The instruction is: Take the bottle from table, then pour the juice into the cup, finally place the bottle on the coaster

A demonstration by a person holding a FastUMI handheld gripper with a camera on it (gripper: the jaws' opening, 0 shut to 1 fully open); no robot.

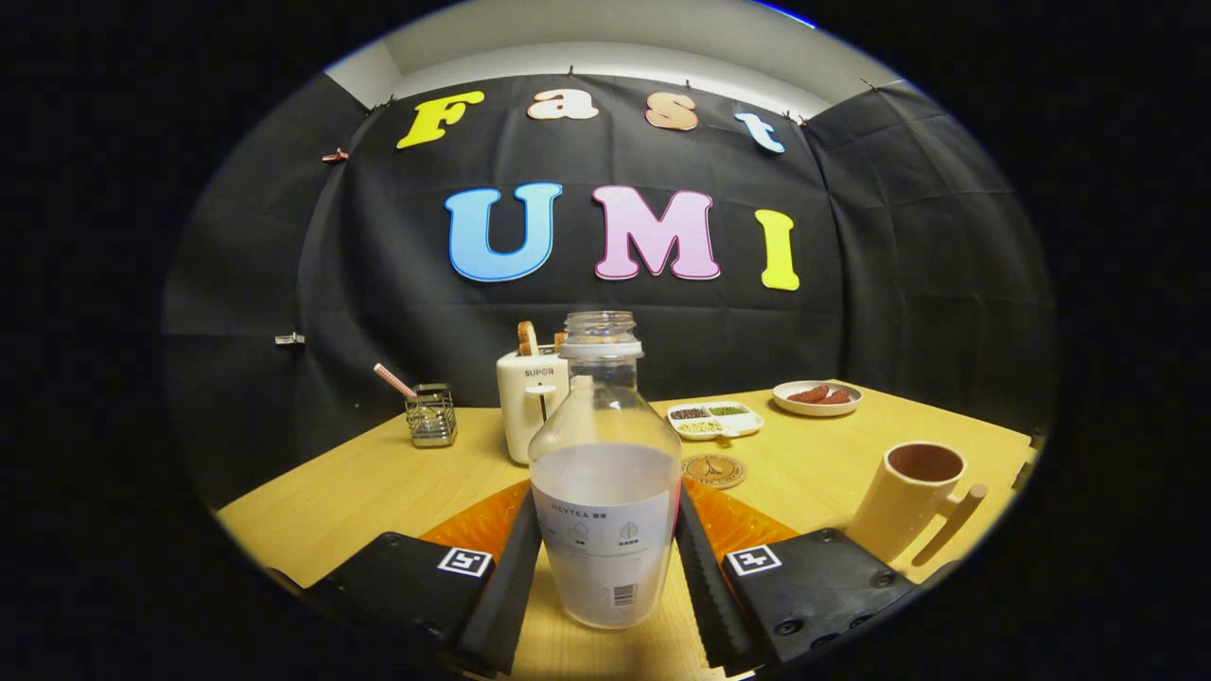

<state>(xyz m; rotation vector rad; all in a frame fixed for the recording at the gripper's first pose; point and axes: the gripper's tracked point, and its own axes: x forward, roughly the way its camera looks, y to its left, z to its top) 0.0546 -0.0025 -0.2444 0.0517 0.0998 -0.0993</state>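
A clear bottle [605, 511] with a white label stands upright between my fingers, uncapped and about half full of pale cloudy juice. My gripper [605, 499] is shut on the bottle, with both fingers pressed against its lower sides. Its base is at or just above the wooden table [369, 492]; I cannot tell which. A cream cup [913, 501] with a handle and a brown inside stands ahead to the right of the right finger. A round brown coaster [714, 469] lies just beyond the bottle, slightly right.
Behind the bottle to the left stands a white toaster [530, 402] with bread in it. A wire holder [431, 416] sits further left. A divided dish [714, 420] and a plate of food [816, 397] lie at the back right, near the cloth wall.
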